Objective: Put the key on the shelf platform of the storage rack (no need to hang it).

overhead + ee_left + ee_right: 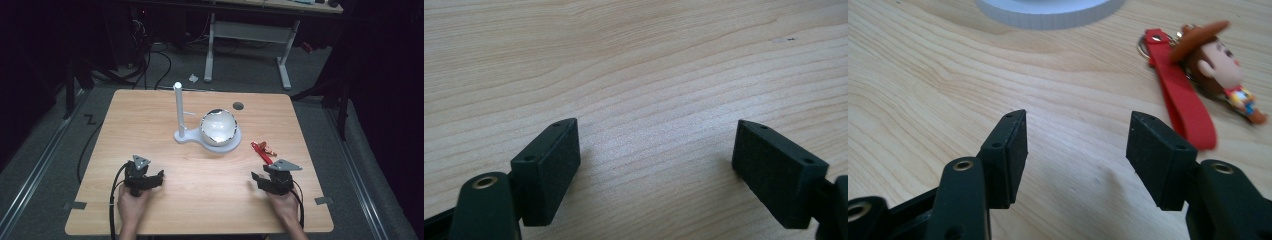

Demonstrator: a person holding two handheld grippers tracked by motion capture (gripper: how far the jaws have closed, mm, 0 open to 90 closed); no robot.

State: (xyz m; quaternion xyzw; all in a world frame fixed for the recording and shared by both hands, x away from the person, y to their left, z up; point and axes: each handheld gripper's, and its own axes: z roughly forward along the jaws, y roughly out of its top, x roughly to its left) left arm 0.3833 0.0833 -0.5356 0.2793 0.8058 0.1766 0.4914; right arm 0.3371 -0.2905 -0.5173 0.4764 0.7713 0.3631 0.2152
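Right hand-held gripper point(1075, 145): jaws apart, empty, just short of keychain point(1198, 75) lying flat on desk point(923, 75), near white stand point(207, 135). Left hand-held gripper point(654, 160): open, idle. Keychain judged light; red strap floppy, best pinched mid-length; figure hard, rounded, likely slippery.

The keychain point(1198, 75) nearest my right hand lies flat on the bench point(923, 75), untouched. Its red strap point(1183, 100) stretches toward me, with a metal ring at the far end. Beside the strap lies a small cowboy figure point(1220, 62) in a brown hat, on its side.
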